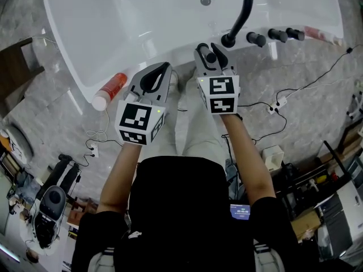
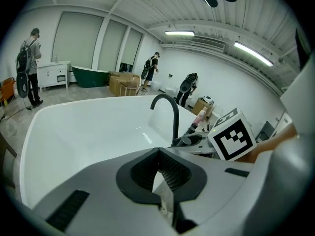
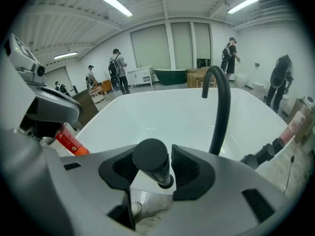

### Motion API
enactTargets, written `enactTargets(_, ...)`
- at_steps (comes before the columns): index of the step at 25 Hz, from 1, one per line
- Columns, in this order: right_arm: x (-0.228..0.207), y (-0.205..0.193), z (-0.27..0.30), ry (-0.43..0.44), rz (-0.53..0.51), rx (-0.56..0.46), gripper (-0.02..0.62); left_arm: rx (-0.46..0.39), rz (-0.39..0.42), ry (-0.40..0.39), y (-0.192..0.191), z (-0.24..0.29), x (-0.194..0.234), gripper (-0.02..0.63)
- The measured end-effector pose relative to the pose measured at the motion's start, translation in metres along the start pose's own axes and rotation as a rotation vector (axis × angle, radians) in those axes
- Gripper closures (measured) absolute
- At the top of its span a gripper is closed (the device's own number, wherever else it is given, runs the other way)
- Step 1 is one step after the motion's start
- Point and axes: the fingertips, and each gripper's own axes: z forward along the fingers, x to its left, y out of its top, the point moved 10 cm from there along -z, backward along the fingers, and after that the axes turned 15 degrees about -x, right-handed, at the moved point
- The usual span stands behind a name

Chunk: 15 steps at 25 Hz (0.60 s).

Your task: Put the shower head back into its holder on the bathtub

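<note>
Shower head (image 3: pixel 150 160): black, upright on the tub (image 1: pixel 74 44) rim, at 7 o'clock of the spout (image 1: pixel 244 10). It looks seated, though the holder is hidden beneath it.
Right gripper (image 1: pixel 209 50): released, with its jaws wide either side of the shower head and the pads not pressing.
Left gripper (image 1: pixel 164 67): clenched on nothing, at 9 o'clock of the right gripper.
Doing it well: back straight out toward 6 o'clock. Keep both pads clear so nothing tips, and check it does not lean.
</note>
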Motion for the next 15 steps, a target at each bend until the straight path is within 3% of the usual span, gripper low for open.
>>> enactTargets(12,0.004,0.048,-0.050,-0.022,0.014,-0.066,0.415,-0.090,0.068,-0.020,0.054,-0.020,-0.019,0.592)
enactTargets(15,0.003,0.069,-0.067,-0.019,0.018,-0.096,0.452,-0.136,0.083,-0.031,0.075,-0.023,-0.027,0.592)
